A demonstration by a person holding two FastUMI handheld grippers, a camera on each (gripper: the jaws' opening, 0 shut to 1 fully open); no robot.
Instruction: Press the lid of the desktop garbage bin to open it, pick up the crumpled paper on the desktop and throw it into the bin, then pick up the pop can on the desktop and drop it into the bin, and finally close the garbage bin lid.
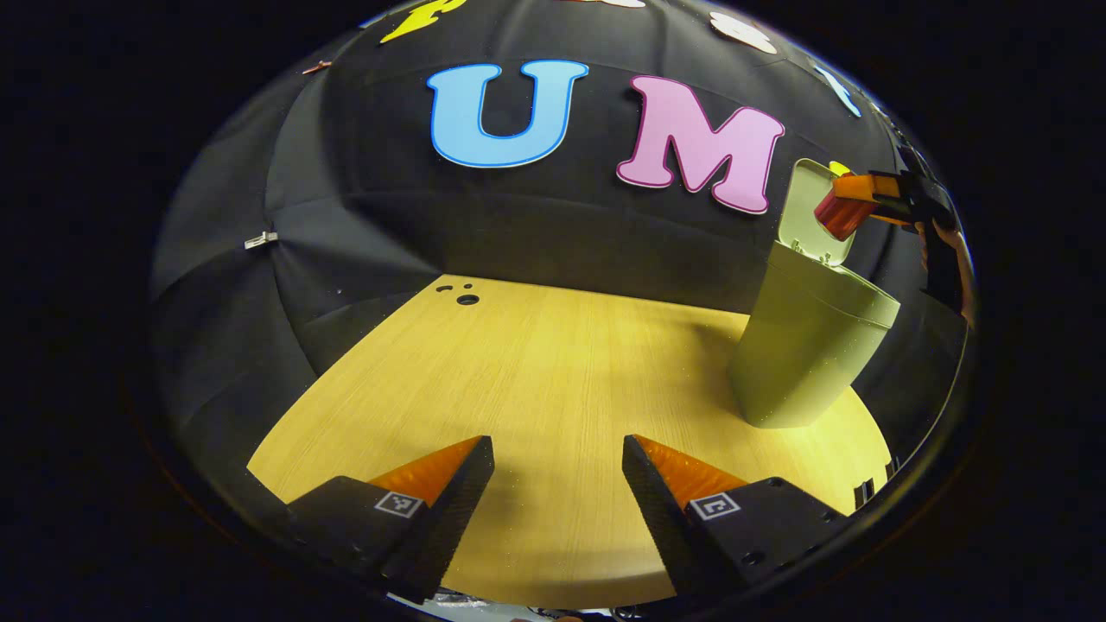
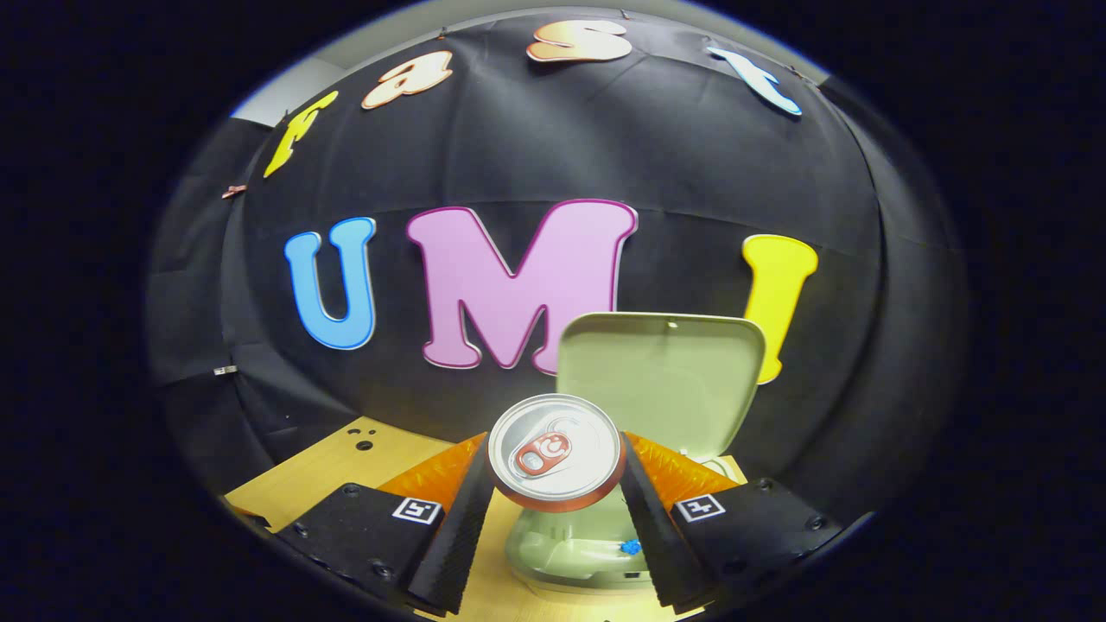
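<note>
Pop can (image 2: 556, 451) above the open bin (image 2: 596, 536).

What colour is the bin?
Pale green; the bin shows best in the left gripper view, lid open.

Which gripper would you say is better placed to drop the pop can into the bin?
Right. The right gripper already clamps the pop can above the open bin, its lid raised. The left gripper hangs open over the table.
</note>
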